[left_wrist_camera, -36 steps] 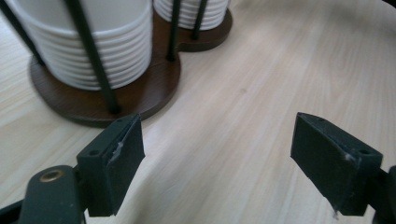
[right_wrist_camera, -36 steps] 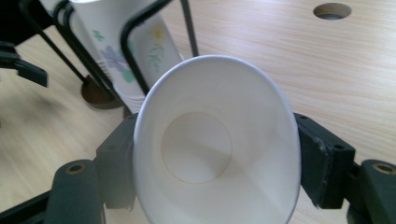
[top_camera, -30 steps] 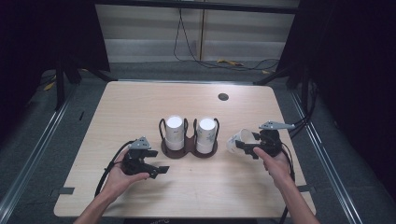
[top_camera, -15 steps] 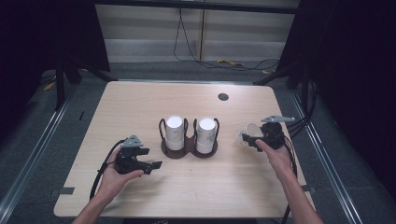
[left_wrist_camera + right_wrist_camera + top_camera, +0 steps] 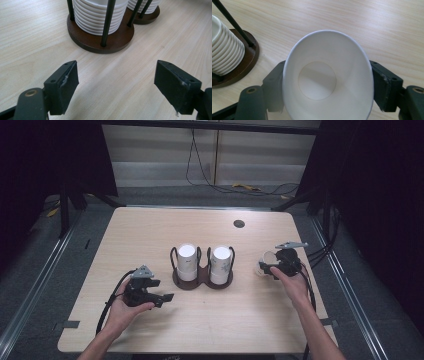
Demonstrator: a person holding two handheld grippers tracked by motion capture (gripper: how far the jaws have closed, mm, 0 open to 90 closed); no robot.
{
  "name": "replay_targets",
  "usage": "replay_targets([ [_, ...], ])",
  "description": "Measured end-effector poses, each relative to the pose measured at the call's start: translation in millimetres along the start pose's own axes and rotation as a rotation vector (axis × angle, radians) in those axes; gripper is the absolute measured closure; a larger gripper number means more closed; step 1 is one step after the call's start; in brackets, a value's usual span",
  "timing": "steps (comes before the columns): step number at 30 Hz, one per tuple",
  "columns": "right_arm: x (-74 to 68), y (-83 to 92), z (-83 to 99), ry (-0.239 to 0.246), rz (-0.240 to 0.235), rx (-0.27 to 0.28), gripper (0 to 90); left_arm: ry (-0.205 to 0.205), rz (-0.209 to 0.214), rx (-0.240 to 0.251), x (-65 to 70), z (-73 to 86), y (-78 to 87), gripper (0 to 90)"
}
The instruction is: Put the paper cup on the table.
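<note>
Gripping a white paper cup (image 5: 327, 82) at the counter's (image 5: 150, 235) right, the right tongs (image 5: 269, 268) set it down, needing release next, while the open left tongs (image 5: 161, 297) wait near the cup holder (image 5: 202, 281).

Light wooden table (image 5: 150, 235), dark round grommet (image 5: 239, 223) near far edge. Grey floor beyond; cables (image 5: 210, 180) trail there, plus a yellow scrap (image 5: 242, 186) (identity unclear). Black curtains both sides.

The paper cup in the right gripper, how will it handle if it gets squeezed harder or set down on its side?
The paper cup looks thin-walled: its rim is already oval between the right gripper jaws, so it likely crumples easily. It seems empty, probably very light. Round and tapered, it would probably roll in a curve.
</note>
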State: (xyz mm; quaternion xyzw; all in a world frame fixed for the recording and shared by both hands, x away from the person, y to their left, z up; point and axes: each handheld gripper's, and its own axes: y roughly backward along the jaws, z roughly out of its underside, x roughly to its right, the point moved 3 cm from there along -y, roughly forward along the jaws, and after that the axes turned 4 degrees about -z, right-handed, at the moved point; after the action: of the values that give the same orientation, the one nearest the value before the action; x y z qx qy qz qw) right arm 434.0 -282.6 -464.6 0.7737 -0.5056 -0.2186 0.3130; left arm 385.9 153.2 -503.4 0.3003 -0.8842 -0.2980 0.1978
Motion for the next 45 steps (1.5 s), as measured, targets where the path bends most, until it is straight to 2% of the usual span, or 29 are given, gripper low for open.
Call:
replay_targets([
  [7, -1.9, -7.0, -2.9, 0.005, 0.017, 0.024, 23.9, 0.001, -0.001, 0.0, -0.4, 0.9, 0.8, 19.5],
  [14, -1.5, -12.8, -4.1, -0.016, 0.004, 0.047, 21.0, 0.017, 0.001, 0.005, -2.0, 0.8, 0.9, 19.5],
  [25, -0.7, -19.1, -1.0, -0.04, -0.006, 0.03, 17.1, 0.02, 0.004, 0.001, -2.3, 1.1, 0.2, 19.5],
  [33, -0.4, -16.6, 1.7, -0.053, -0.008, 0.029, 14.4, 0.024, 0.004, 0.004, -2.6, 0.9, 1.2, 19.5],
  [36, 0.4, -16.4, 3.3, -0.052, 0.004, 0.025, 14.4, 0.026, 0.001, 0.006, -2.8, 0.9, 1.5, 19.5],
  [45, -1.0, -13.8, 12.0, -0.058, -0.007, 0.023, 14.4, 0.028, 0.001, 0.009, -2.3, 0.7, 1.5, 19.5],
])
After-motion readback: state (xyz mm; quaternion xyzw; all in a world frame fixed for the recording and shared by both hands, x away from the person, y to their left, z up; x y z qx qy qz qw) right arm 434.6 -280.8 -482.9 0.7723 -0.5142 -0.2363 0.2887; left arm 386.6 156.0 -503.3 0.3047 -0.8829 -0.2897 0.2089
